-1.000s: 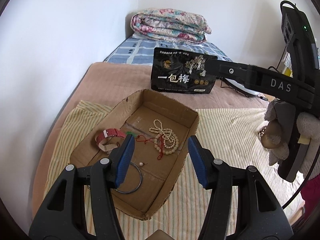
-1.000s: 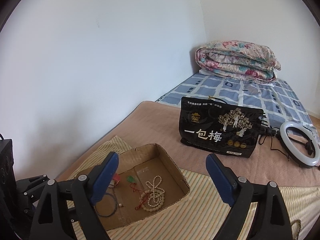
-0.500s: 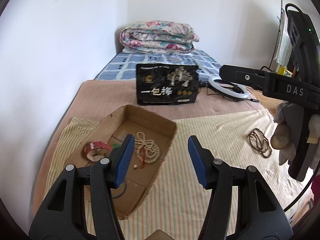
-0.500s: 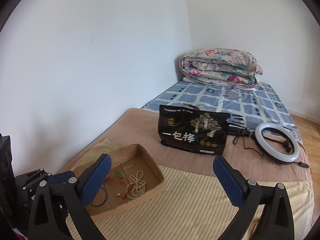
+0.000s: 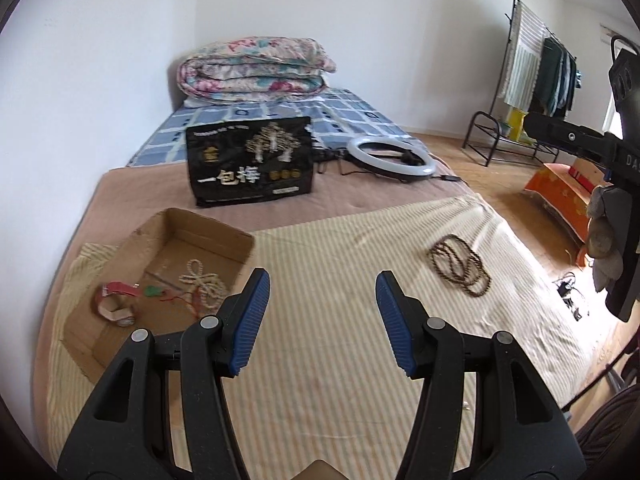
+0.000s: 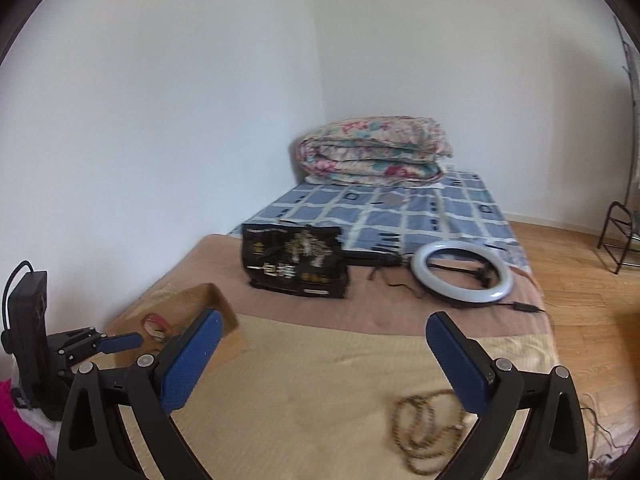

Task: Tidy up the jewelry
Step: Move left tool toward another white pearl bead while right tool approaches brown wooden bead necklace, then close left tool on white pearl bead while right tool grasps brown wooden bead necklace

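A shallow cardboard box (image 5: 212,226) lies on the striped cloth at the left. It holds a cream bead necklace (image 5: 202,282), a red strap bracelet (image 5: 116,300) and a green pendant on red cord (image 5: 154,290). A dark brown bead necklace (image 5: 460,266) lies loose on the cloth to the right; it also shows in the right wrist view (image 6: 424,434). My left gripper (image 5: 320,322) is open and empty above the cloth between box and dark necklace. My right gripper (image 6: 324,360) is open and empty, just above the dark necklace. The box shows at the left in the right wrist view (image 6: 208,300).
A black snack bag (image 5: 250,162) stands behind the box. A white ring light (image 5: 390,156) with cable lies beside it. A folded floral quilt (image 5: 252,70) sits at the bed's head. A clothes rack (image 5: 536,64) and wooden floor lie to the right.
Both grippers have swung right, away from the box toward the dark bead necklace. The box has slid to the left in both views. Both stay open.
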The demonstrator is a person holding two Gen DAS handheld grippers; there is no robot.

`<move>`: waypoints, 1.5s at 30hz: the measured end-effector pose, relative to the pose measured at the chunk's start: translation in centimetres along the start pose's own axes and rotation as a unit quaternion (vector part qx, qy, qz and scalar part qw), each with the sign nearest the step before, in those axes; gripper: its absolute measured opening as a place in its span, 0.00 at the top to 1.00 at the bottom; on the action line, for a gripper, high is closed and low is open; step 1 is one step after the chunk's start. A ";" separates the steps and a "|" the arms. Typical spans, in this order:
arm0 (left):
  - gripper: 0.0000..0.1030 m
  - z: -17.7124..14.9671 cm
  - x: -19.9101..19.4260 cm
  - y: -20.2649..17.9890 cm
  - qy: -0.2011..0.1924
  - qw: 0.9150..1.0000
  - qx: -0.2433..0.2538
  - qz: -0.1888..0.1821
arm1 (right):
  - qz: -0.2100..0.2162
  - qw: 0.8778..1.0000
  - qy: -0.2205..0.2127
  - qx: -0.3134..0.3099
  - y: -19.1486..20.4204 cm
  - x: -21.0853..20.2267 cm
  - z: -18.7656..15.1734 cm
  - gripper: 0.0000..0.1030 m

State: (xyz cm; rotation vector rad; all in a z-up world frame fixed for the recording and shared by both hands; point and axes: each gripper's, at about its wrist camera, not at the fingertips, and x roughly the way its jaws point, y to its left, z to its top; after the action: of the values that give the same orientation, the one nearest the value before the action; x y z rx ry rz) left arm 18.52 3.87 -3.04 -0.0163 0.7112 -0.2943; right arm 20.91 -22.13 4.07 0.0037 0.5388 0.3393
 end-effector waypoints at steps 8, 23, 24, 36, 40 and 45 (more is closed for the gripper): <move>0.45 -2.5 0.9 -5.6 0.026 0.998 0.038 -0.048 | -0.048 0.998 0.033 -0.001 -6.3 -2.3 -4.3 0.00; 0.59 -12.3 4.6 -13.1 0.128 0.981 0.057 -0.132 | -0.069 0.995 0.069 0.035 -13.6 -0.8 -13.5 0.00; 0.63 -12.7 4.8 -13.2 0.132 0.981 0.053 -0.132 | -0.069 0.994 0.071 0.038 -13.9 -0.4 -14.0 0.00; 0.70 -15.2 7.5 -14.5 0.147 0.981 0.064 -0.110 | -0.029 0.992 0.104 0.059 -13.5 5.8 -16.4 0.00; 0.70 -15.4 7.8 -14.4 0.149 0.981 0.067 -0.109 | -0.017 0.988 0.144 0.058 -13.2 9.0 -16.8 0.00; 0.70 -15.4 8.3 -14.0 0.153 0.980 0.058 -0.110 | -0.017 0.982 0.180 0.062 -13.0 12.1 -17.4 0.00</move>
State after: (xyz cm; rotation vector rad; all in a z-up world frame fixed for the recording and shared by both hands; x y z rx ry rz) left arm 10.91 -10.54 -18.40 0.0628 0.9991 -0.5572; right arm 25.97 -31.98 -18.23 0.0541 0.9179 0.2743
